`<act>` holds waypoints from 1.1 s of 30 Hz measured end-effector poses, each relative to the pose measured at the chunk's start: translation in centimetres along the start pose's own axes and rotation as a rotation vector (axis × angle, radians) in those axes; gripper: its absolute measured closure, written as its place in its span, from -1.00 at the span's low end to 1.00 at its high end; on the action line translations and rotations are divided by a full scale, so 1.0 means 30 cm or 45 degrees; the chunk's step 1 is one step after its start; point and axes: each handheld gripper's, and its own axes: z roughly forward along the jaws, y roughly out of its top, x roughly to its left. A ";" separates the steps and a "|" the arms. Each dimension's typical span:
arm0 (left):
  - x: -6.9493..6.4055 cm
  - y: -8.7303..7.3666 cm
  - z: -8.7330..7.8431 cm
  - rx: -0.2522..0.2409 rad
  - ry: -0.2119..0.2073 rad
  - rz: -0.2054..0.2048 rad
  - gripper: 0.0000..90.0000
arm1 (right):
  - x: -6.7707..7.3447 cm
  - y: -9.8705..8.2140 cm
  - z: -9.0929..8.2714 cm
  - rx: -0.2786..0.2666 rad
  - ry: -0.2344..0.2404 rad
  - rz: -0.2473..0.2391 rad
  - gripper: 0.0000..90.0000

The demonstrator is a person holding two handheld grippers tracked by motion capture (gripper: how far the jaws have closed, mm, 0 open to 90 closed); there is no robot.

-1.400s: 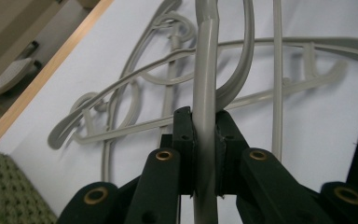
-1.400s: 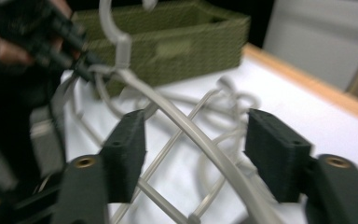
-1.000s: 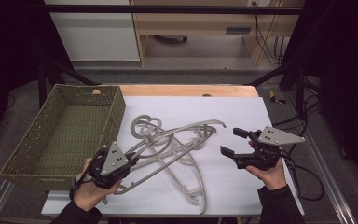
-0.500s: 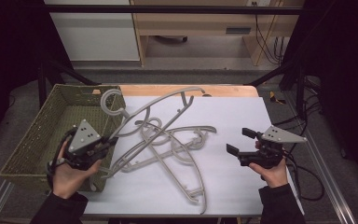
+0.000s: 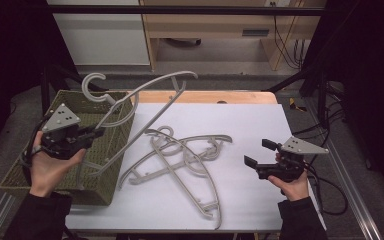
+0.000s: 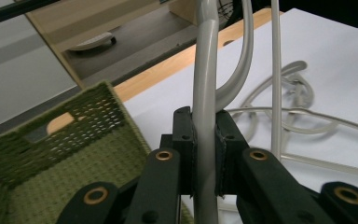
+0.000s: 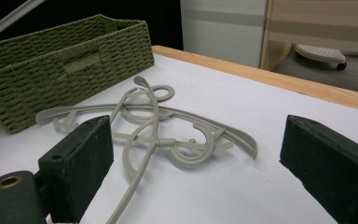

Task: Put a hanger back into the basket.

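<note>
Over the green woven basket (image 5: 40, 165) at the left edge of the tabletop (image 5: 260, 125), your left hand-held gripper (image 5: 96, 133) is clamped tight on a grey plastic hanger (image 5: 145, 95). In the left gripper view its black pads (image 6: 187, 149) press on the hanger's bar from both sides, and the bar runs straight up between them. In the high view the hanger is lifted off the white surface and tilted: its hook (image 5: 92, 85) stands above the basket's far rim, its upper arm reaches out toward the far side of the tabletop, and its long lower bar slants down across the basket's right wall toward your hand.

Two more grey hangers (image 5: 185, 160) lie flat in the middle of the tabletop, crossed over one another, with their hooks close together at the far end of the pile and one long arm stretching toward the near edge. They lie just right of the basket and well apart from your right hand.

Your right hand-held gripper (image 5: 257, 152) sits low over the right part of the tabletop, pointed left toward that pile. Its jaws have just been opening and now stand wide, with nothing between them; in the right gripper view the two pads (image 7: 81, 158) frame the crossed hangers (image 7: 168, 126), which lie farther off on the white surface, and the basket (image 7: 60, 60) stands beyond them at the upper left.
</note>
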 end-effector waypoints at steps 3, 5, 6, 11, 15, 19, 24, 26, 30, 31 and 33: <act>0.041 0.015 -0.013 0.002 0.018 0.000 0.81 | -0.001 -0.003 -0.002 0.005 0.001 0.009 -0.78; 0.064 0.021 -0.019 0.001 0.025 -0.005 0.81 | -0.003 -0.004 -0.003 0.004 0.001 0.010 -0.79; 0.077 0.024 -0.021 0.006 0.034 -0.007 0.81 | -0.004 -0.005 -0.003 0.004 0.003 0.011 -0.79; 0.143 0.022 -0.016 0.042 0.096 -0.030 0.81 | -0.003 -0.008 -0.004 0.000 -0.005 0.014 -0.79; 0.192 0.005 -0.003 0.070 0.119 -0.045 0.81 | -0.002 -0.010 0.002 0.004 -0.007 0.018 -0.80; 0.246 -0.024 0.016 0.104 0.161 -0.054 0.81 | 0.000 -0.012 0.006 0.015 -0.009 0.014 -0.80; 0.307 -0.070 0.033 0.149 0.196 -0.071 0.81 | -0.001 -0.013 0.008 0.019 -0.008 0.008 -0.81; 0.328 -0.089 0.037 0.164 0.206 -0.072 0.81 | -0.001 -0.013 0.008 0.023 -0.007 0.011 -0.81; 0.369 -0.132 0.035 0.192 0.227 -0.084 0.81 | -0.001 -0.014 0.011 0.025 -0.006 0.008 -0.81; 0.375 -0.140 0.034 0.197 0.230 -0.086 0.81 | 0.000 -0.014 0.011 0.026 -0.003 0.012 -0.81; 0.391 -0.162 0.032 0.209 0.240 -0.097 0.81 | 0.000 -0.014 0.012 0.025 -0.003 0.012 -0.81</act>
